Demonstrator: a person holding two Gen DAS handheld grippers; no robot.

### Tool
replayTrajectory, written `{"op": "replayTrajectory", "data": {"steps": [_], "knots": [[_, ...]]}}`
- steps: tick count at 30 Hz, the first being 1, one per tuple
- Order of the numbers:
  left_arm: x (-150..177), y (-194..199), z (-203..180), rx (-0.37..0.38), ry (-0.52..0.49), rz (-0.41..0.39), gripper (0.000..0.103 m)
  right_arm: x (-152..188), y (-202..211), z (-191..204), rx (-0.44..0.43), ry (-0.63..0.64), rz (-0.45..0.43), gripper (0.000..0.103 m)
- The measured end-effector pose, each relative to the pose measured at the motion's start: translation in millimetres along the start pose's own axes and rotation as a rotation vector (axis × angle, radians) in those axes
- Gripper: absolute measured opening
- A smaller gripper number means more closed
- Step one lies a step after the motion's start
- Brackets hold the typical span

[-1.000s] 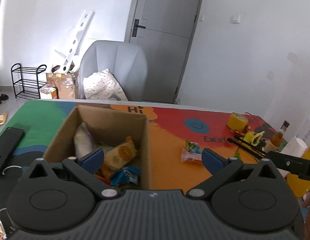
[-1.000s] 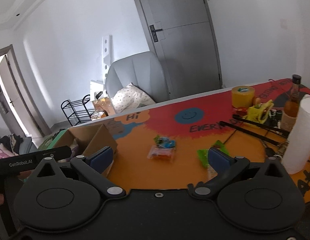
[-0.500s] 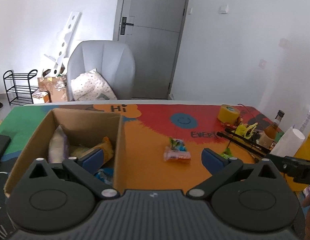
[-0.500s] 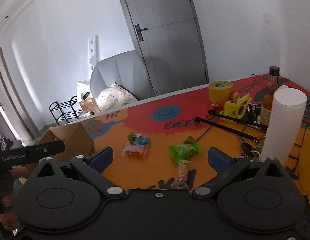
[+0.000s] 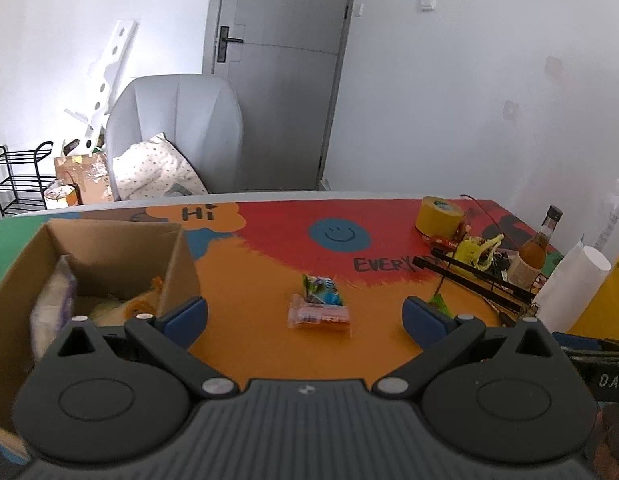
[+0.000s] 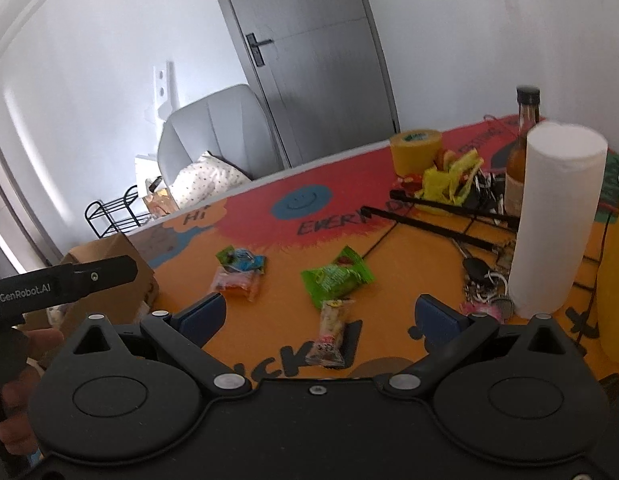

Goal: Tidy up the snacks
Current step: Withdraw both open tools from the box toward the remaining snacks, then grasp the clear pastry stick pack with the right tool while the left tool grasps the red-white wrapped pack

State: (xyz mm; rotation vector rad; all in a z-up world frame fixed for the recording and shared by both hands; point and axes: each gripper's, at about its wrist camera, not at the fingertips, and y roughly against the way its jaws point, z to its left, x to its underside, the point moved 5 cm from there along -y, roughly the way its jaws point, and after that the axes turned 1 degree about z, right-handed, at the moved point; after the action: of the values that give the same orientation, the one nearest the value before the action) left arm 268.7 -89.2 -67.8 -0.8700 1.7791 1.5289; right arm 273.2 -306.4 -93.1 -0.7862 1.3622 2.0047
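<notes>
With the box (image 5: 109, 264) at my left and four loose snacks on the table (image 6: 269, 304), both my left gripper (image 5: 305, 316) and right gripper (image 6: 319, 314) gape empty, now swung rightward off the box, and the bar (image 6: 330, 338) under my right could skid if I pinch flat.

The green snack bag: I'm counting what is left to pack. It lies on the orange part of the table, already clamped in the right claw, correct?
Not quite. The green snack bag does lie on the orange part of the table, but the right claw is open and short of it, holding nothing. The right wrist view shows this.
</notes>
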Motion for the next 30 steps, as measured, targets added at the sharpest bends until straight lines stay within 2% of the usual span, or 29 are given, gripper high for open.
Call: {"op": "replayTrajectory", "data": {"steps": [13,18,23,25,26,27,30], "knots": [[11,-46,-7,0.021,-0.018,0.079,0.102,9,-40,-5,-0.01,-0.02,0.063,0.1],[15,-61,-7,0.025,-0.006,0.103,0.1,17,-61,-3,-0.018,-0.015,0.139,0.059],[19,-74,-5,0.03,-0.003,0.123,0.1,22,-74,0,-0.006,0.016,0.147,0.049],[20,-80,-4,0.028,-0.001,0.13,0.1,20,-76,-2,0.024,0.04,0.144,0.034],[20,-83,-4,0.028,-0.001,0.133,0.1,19,-77,-4,0.028,0.038,0.149,0.02],[21,-86,-5,0.03,-0.001,0.136,0.1,18,-77,-7,0.019,0.026,0.155,0.016],[22,-93,-6,0.035,0.002,0.141,0.099,16,-76,-12,0.021,0.023,0.149,0.015]]}}
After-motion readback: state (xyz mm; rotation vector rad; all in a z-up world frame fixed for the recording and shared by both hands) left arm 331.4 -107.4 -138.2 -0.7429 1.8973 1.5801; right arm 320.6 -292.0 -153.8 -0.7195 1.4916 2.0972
